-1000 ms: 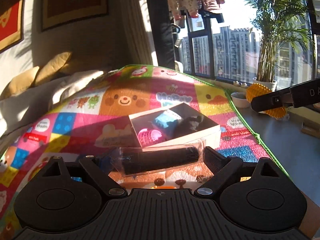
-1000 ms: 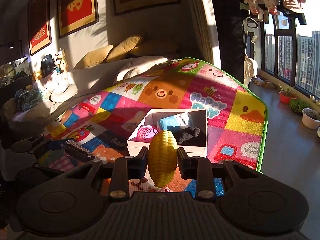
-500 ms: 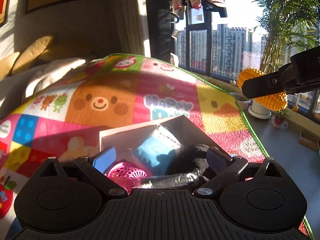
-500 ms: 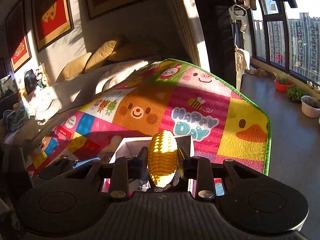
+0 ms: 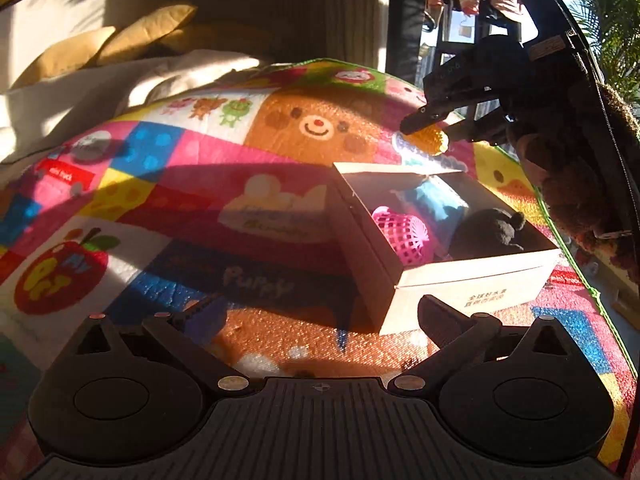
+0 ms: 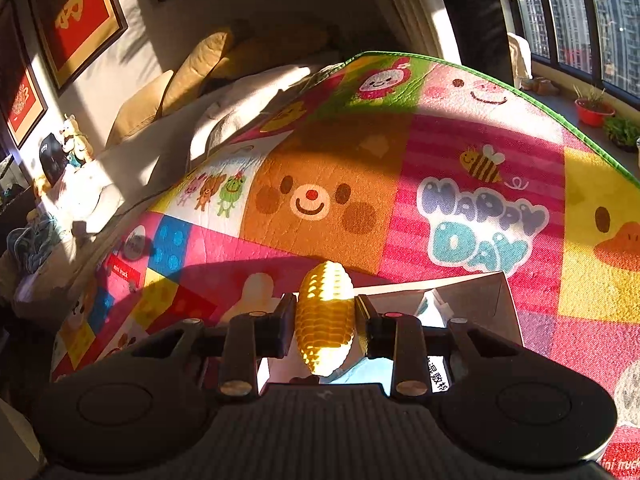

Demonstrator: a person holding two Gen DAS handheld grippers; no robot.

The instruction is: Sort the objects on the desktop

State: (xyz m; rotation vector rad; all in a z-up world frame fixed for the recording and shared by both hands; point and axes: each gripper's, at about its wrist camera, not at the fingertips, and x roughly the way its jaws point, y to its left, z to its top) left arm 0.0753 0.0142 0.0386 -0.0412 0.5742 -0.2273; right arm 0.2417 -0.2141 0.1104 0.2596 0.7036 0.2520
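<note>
A white cardboard box stands on the colourful play mat. It holds a pink mesh ball, a blue packet and a black plush thing. My left gripper is open and empty, low over the mat just left of the box. My right gripper is shut on a yellow toy corn cob, held above the box's far end. The corn also shows in the left wrist view.
A sofa with yellow cushions lies beyond the mat. Framed pictures hang on the wall. Windows and potted plants are to the right. The mat's green edge runs close to the box on the right.
My left gripper let go of the dark wrapped object, opened and pulled back left of the box. My right gripper carried the corn forward over the box.
</note>
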